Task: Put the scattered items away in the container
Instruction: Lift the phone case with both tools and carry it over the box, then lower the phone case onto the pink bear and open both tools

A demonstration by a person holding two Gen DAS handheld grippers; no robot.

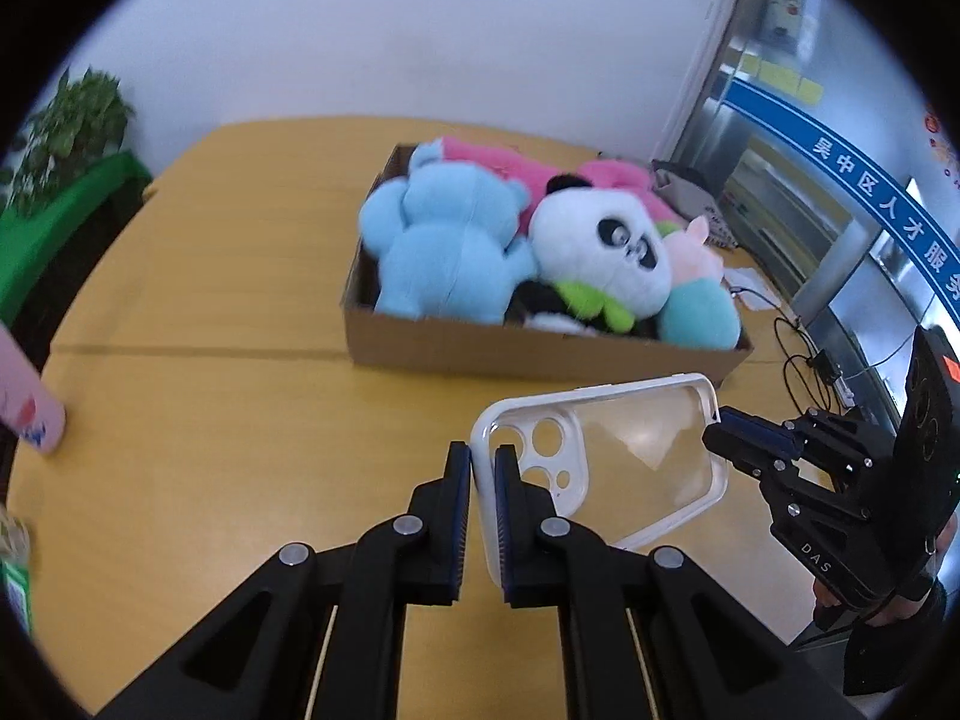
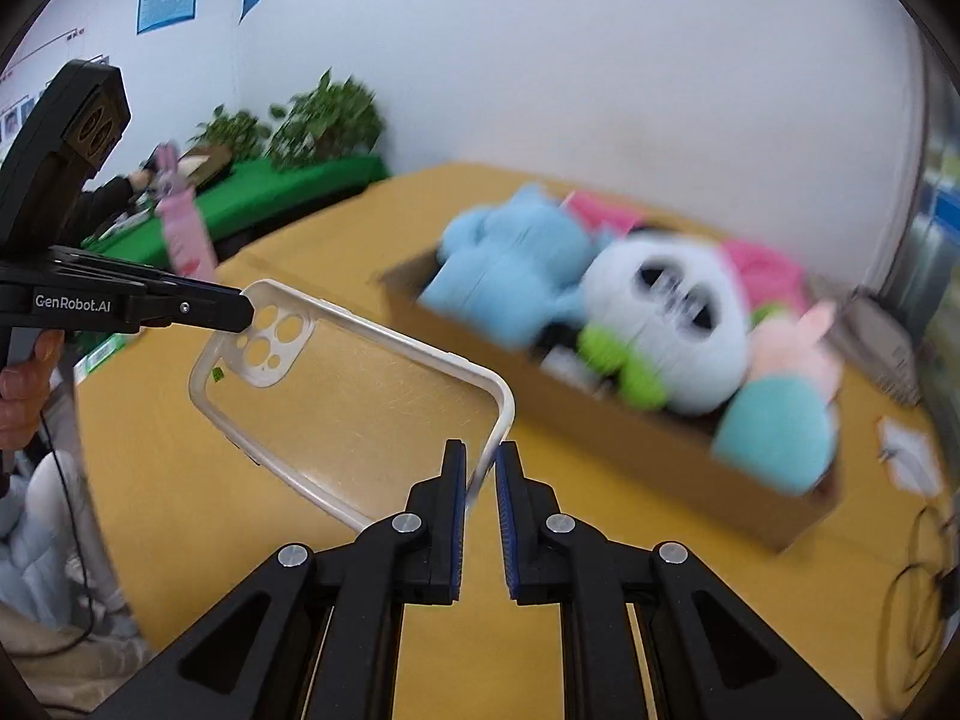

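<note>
A clear phone case (image 1: 630,450) with a white rim hangs above the yellow table (image 1: 210,312), held at both ends. My left gripper (image 1: 483,468) is shut on the rim at its camera-hole end. My right gripper (image 1: 717,426) pinches the opposite end, coming in from the right. In the right wrist view the phone case (image 2: 360,396) runs from my right gripper (image 2: 483,468), shut on its near corner, to the left gripper (image 2: 249,312) at its far end. Behind it stands a cardboard box (image 1: 540,348) full of plush toys, among them a panda (image 1: 606,246) and a blue bear (image 1: 444,240).
A pink bottle (image 1: 27,405) stands at the table's left edge. Potted plants (image 2: 324,120) sit on a green surface beyond the table. Cables (image 1: 804,360) and papers lie to the right of the box (image 2: 630,450). A person's hand (image 2: 24,384) grips the left tool's handle.
</note>
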